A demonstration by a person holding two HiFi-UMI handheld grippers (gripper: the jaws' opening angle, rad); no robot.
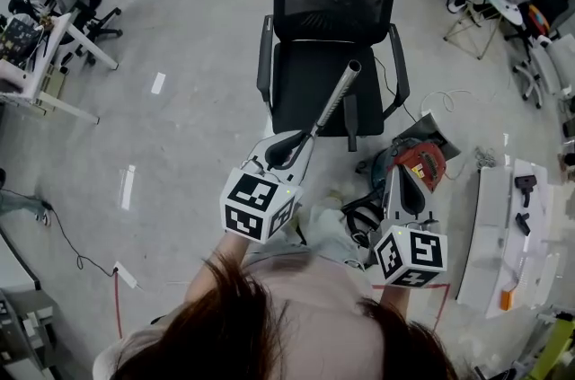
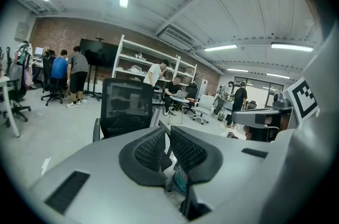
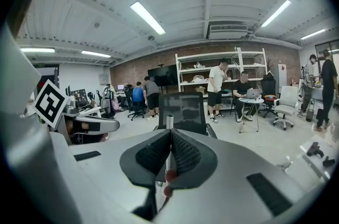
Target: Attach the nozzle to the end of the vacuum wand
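The grey vacuum wand (image 1: 334,100) stands nearly upright in front of a black mesh office chair (image 1: 328,10). Its open top end shows in the left gripper view (image 2: 155,116) and the right gripper view (image 3: 169,122); its lower part is hidden behind my left gripper (image 1: 286,149). That gripper is shut, with nothing pressed between its pads (image 2: 165,130). My right gripper (image 1: 402,173) is also shut and empty (image 3: 170,135), above a red and teal vacuum body (image 1: 420,164) on the floor. I cannot pick out the nozzle for certain.
A dark coiled part (image 1: 363,221) lies on the floor between the grippers. A white bench (image 1: 490,225) with small black tools stands at the right. A desk (image 1: 36,73), chairs and a floor cable (image 1: 67,243) are at the left. People sit and stand at the back.
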